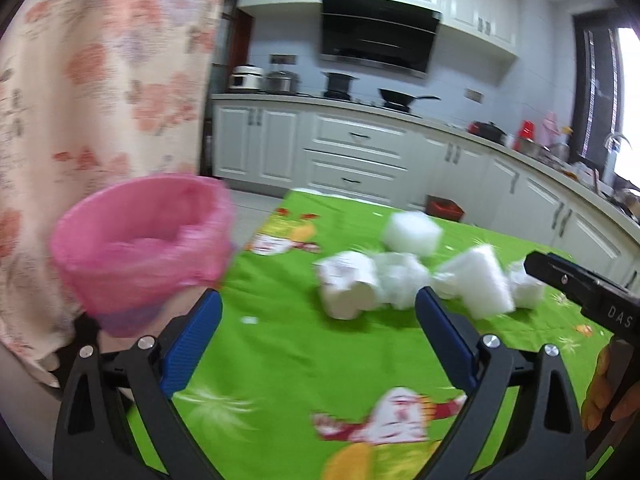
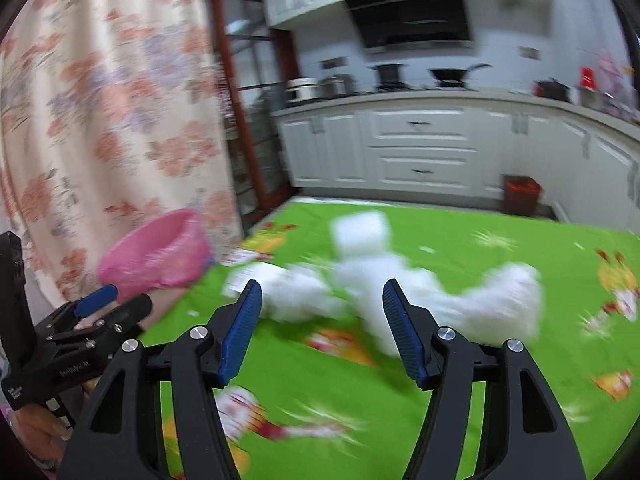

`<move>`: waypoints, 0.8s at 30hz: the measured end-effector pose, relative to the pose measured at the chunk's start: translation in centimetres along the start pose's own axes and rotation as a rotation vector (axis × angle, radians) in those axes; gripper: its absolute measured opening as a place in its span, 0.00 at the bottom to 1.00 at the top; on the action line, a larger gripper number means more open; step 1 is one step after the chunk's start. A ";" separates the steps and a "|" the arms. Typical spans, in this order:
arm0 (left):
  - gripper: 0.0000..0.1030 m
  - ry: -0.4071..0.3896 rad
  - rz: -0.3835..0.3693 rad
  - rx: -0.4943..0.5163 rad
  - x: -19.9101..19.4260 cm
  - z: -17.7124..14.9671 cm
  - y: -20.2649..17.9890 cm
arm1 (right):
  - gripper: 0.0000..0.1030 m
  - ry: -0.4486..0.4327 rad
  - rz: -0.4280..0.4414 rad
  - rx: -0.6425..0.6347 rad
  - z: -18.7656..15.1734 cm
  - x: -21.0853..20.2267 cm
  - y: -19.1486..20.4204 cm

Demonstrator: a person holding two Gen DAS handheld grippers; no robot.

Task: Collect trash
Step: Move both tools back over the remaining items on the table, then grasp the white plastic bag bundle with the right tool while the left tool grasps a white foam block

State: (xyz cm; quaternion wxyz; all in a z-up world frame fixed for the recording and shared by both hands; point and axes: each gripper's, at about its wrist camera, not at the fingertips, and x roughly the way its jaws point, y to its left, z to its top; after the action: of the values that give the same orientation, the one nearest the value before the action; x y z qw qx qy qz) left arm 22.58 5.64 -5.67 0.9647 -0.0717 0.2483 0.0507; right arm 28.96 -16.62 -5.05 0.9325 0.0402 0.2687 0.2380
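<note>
Your left gripper (image 1: 318, 308) stands wide, blue pads well apart, nothing between them, hovering over the green printed cloth (image 1: 304, 352) that covers the counter. Your right gripper (image 2: 322, 304) is parted too, a little narrower, and empty; no pad touches anything. In the left wrist view the right gripper's black body pokes in at the right edge, with your hand (image 1: 604, 392) on its handle below.

Just ahead of both sets of pads lies the trash: a cluster of white crumpled paper and foam pieces (image 1: 404, 276) bunched in the middle of the cloth. A rolled white wad (image 1: 348, 284) sits nearest the left gripper, a foam block (image 1: 412, 232) lies at the far side of the pile, and another block (image 1: 480, 280) sits to the right. In the right wrist view the pile is smeared by blur, so you can't separate the pieces there.

Off to the left, at the cloth's edge, sits the small bin lined with a pink bag (image 1: 144, 240), mouth open, well apart from the pile. Behind it hangs a floral curtain (image 1: 100, 80). Beyond the counter run white kitchen cabinets (image 1: 352, 152).
</note>
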 end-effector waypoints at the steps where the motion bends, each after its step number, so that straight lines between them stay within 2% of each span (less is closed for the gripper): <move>1: 0.91 0.007 -0.013 0.007 0.4 -0.2 -1.0 | 0.59 0.004 -0.028 0.017 -0.5 -0.4 -1.4; 6: 0.91 0.044 -0.059 0.030 2.6 -0.9 -5.2 | 0.59 0.025 -0.112 0.102 -2.5 -1.4 -6.7; 10: 0.91 0.069 -0.073 0.033 4.1 -1.4 -7.2 | 0.60 0.028 -0.144 0.127 -3.2 -1.7 -8.8; 12: 0.91 0.070 -0.074 0.045 4.6 -1.8 -8.1 | 0.63 0.032 -0.157 0.137 -3.3 -1.5 -9.6; 16: 0.91 0.102 -0.064 0.054 5.3 -2.6 -8.8 | 0.66 0.055 -0.159 0.156 -3.2 -0.5 -11.2; 20: 0.91 0.109 -0.079 0.069 5.2 -2.7 -9.3 | 0.75 0.082 -0.158 0.154 -2.4 1.5 -12.1; 24: 0.91 0.108 -0.084 0.079 5.3 -2.4 -9.6 | 0.79 0.104 -0.152 0.177 -1.2 3.8 -13.3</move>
State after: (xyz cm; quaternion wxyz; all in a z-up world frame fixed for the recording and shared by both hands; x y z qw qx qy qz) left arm 27.33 -3.90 -9.25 0.9532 -0.0466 0.2986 -0.0039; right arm 36.81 -26.68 -10.58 0.9255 0.0897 0.3387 0.1436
